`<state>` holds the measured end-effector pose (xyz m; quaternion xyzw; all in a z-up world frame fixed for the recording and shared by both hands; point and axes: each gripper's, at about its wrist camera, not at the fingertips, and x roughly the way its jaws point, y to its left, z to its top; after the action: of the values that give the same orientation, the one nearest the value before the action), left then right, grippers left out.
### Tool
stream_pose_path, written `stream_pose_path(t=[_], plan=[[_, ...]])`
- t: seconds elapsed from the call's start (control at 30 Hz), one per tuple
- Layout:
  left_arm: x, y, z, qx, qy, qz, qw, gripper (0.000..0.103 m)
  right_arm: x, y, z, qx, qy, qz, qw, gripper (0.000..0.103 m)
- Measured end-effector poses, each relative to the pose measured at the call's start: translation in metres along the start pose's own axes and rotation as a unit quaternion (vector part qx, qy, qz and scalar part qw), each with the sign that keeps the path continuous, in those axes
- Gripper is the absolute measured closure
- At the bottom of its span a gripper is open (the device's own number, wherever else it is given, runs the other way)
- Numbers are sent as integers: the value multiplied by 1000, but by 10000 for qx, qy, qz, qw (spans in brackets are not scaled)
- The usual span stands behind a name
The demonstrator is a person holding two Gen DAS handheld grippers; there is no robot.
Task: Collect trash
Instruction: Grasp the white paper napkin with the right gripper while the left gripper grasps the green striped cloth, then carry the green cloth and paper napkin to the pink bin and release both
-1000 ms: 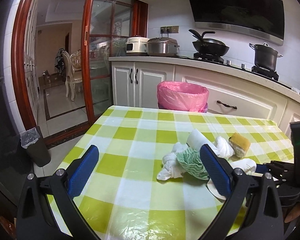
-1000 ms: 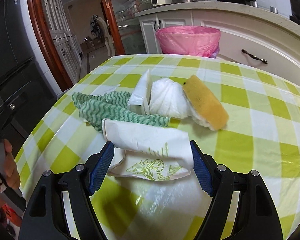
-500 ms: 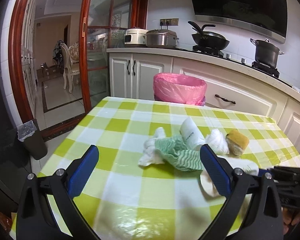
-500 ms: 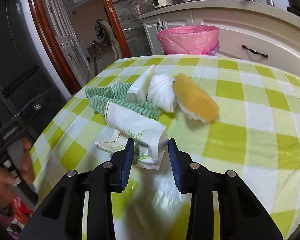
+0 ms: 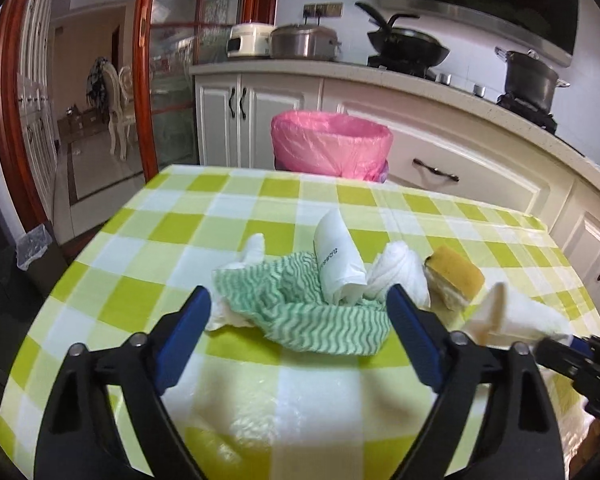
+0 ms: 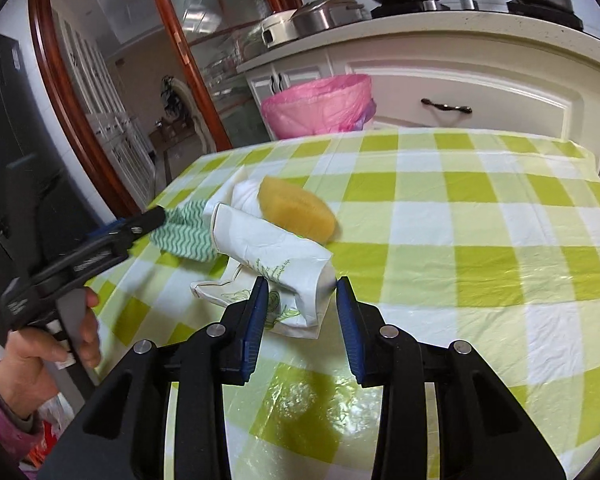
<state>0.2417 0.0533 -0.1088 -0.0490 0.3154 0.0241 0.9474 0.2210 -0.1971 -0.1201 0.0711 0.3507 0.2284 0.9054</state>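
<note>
My right gripper [image 6: 302,300] is shut on a crumpled white printed napkin [image 6: 278,258] and holds it just above the checked table; it also shows in the left wrist view [image 5: 512,318]. My left gripper [image 5: 300,320] is open, its fingers on either side of a green-striped cloth [image 5: 300,316], which also shows in the right wrist view [image 6: 184,232]. Behind the cloth lie a rolled white wrapper [image 5: 338,264], a white tissue wad [image 5: 400,276] and a yellow sponge [image 5: 456,278], also seen in the right wrist view [image 6: 296,208]. A pink-lined bin [image 5: 332,144] stands beyond the table's far edge.
The table has a green-and-white checked cover [image 5: 220,216]. White kitchen cabinets [image 5: 460,152] with pots on the counter stand behind the bin. A small dark bin [image 5: 36,248] stands on the floor at the left, by a glass door.
My right gripper closed on the printed napkin and lifted it toward the right. My left gripper moved in closer, so the green cloth now lies between its fingers.
</note>
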Motion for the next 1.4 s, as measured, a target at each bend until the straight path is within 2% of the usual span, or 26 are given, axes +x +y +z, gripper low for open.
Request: stream_pose_path(t=[0.1, 0.2, 0.23, 0.27, 0.33, 0.57, 0.87, 1.17, 1.4], plan=[[16, -10, 1, 200, 240, 19, 9995, 33, -4, 0, 0, 12, -56, 22, 10000, 68], [26, -18, -5, 386, 504, -21, 9980, 62, -8, -3, 0, 68, -102, 46, 9999, 68], [27, -20, -8, 440, 558, -46, 9975, 80, -8, -3, 0, 81, -112, 51, 9999, 68], [26, -22, -10, 505, 582, -97, 9970, 90, -9, -4, 0, 102, -129, 55, 9999, 68], [18, -24, -12, 582, 486, -217, 9969, 98, -11, -6, 0, 154, -146, 74, 9997, 68], [-33, -21, 0, 580, -191, -520, 9968, 100, -15, 1, 2, 139, -247, 176, 9994, 68], [-78, -17, 18, 471, -657, -618, 9948, 100, -29, 17, 15, -3, -495, 229, 9985, 68], [-93, -10, 31, 361, -881, -635, 9934, 100, -32, 20, 38, -45, -665, 161, 9977, 68], [-91, -5, 57, 362, -1086, -624, 9915, 100, -22, 22, 69, -76, -822, 149, 9965, 68]])
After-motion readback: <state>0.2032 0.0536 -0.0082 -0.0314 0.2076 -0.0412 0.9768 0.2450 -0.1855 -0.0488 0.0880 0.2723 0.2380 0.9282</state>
